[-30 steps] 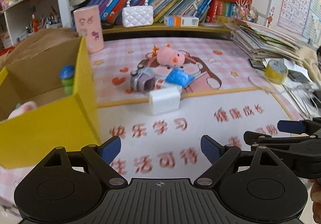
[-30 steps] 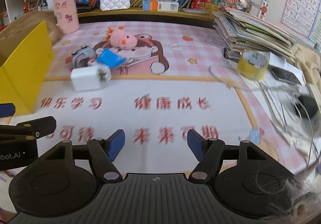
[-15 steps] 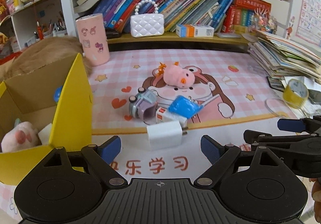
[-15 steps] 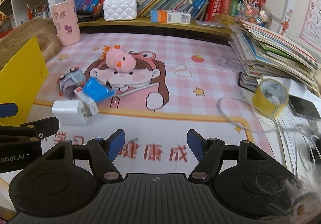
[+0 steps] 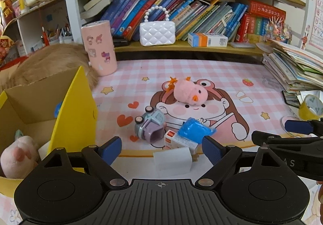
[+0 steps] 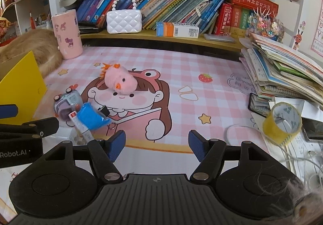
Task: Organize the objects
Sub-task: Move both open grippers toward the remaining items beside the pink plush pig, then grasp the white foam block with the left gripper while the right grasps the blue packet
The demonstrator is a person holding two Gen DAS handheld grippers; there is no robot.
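A small pile lies on the pink mat: a white charger block [image 5: 172,158], a small white-and-red box [image 5: 180,141], a blue packet [image 5: 196,132], a grey-purple toy camera [image 5: 150,126] and a pink plush chick [image 5: 187,92]. My left gripper [image 5: 162,149] is open and empty, with the charger block between its fingers. A yellow cardboard box [image 5: 74,112] at the left holds a pink plush [image 5: 17,156]. My right gripper [image 6: 157,145] is open and empty, right of the pile, over the mat; the packet [image 6: 91,117] and chick [image 6: 119,81] show there too.
A pink canister [image 5: 99,47] stands at the back left. A white quilted purse [image 5: 157,32] and books sit on the low shelf. A stack of books [image 6: 286,71], a yellow tape roll [image 6: 282,123], a phone and cables lie at the right.
Both grippers have moved forward toward the pile and shelf. The charger block now lies between the left gripper's fingers. Both stay open.
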